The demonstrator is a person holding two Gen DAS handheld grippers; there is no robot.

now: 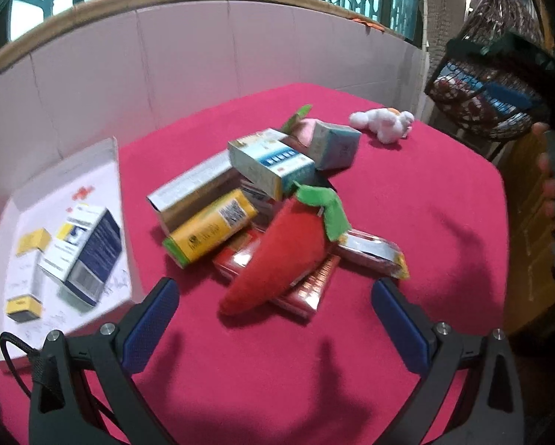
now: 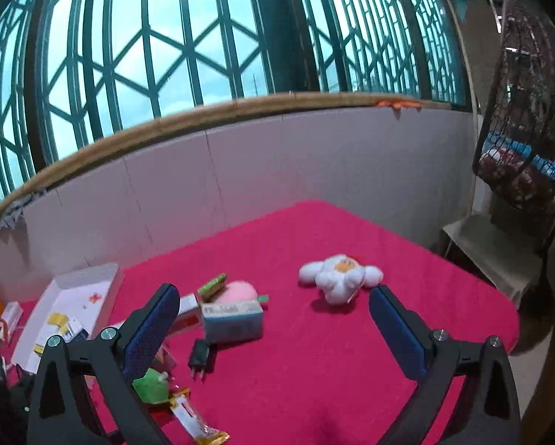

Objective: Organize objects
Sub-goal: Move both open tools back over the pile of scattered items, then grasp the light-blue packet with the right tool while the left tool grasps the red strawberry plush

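Note:
A heap of cartons lies mid-table on the red cloth (image 1: 407, 200). A red plush chili (image 1: 281, 256) with a green stalk rests on top, beside a yellow carton (image 1: 210, 230), a teal-and-white box (image 1: 270, 163) and a pale blue box (image 1: 333, 144). A white plush toy (image 1: 383, 122) lies apart at the far right. My left gripper (image 1: 275, 289) is open, just short of the chili, nothing between its fingers. In the right wrist view my right gripper (image 2: 273, 296) is open above the cloth, with the white plush toy (image 2: 338, 276) beyond it and the pale blue box (image 2: 233, 320) to its left.
An open white cardboard tray (image 1: 103, 170) at the left holds a blue-and-white box (image 1: 84, 252) and small yellow boxes. A black plug adapter (image 2: 199, 358) lies on the cloth. A dark wicker basket (image 1: 492, 85) stands off the table's right. A pale wall (image 2: 277, 170) backs the table.

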